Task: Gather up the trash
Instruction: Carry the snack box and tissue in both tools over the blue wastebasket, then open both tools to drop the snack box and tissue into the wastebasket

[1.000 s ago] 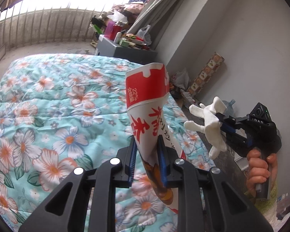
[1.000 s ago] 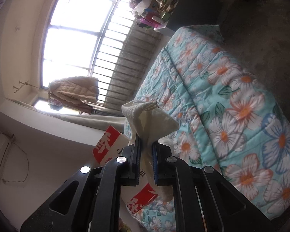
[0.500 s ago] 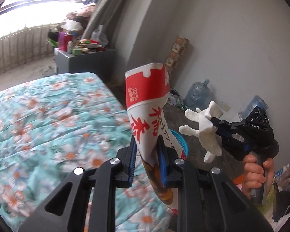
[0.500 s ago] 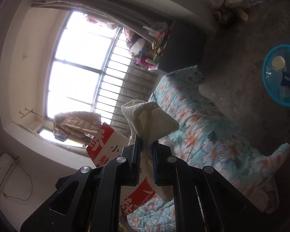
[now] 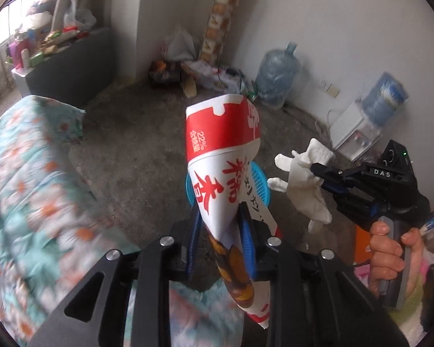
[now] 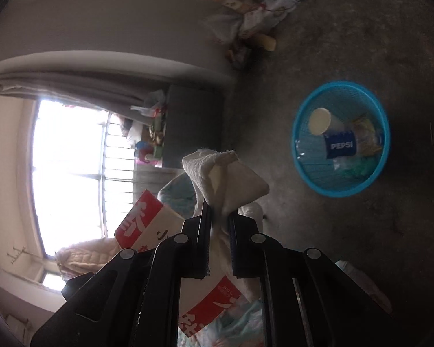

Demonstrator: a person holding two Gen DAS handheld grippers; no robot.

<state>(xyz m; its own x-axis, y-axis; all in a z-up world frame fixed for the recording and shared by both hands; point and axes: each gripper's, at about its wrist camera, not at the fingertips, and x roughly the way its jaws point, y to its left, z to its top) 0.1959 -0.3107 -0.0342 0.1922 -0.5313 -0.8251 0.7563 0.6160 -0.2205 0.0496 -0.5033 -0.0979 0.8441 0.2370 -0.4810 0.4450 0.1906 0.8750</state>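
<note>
The left hand-held gripper (image 5: 221,232) has a red-and-white carton (image 5: 222,156) between its blue pads, the carton's crushed lower end in the jaws and its red top standing up ahead of them; the jaws have just been opening a little, yet the carton sits wedged between the pads and does not hang loose; beyond it, partly hidden, a blue basket (image 5: 261,179) shows on the floor (image 5: 136,144).

To the right a hand (image 5: 387,248) holds the right hand-held gripper (image 5: 318,173), clenched on a white cloth (image 5: 303,179) that sticks out ahead of the tips and droops below them; in its own view the right hand-held gripper (image 6: 218,217) pinches the cloth (image 6: 225,179) tight, the folded bulk bunched above the pads; the carton (image 6: 147,225) lies just beside it at lower left.

Farther off on the floor the basket (image 6: 301,121) stands well apart from the cloth, to the upper right; inside lie a paper cup (image 6: 321,121), a Pepsi bottle (image 6: 340,144) and a yellow wrapper (image 6: 364,136); a flowered bed (image 5: 29,188) fills the left.
</note>
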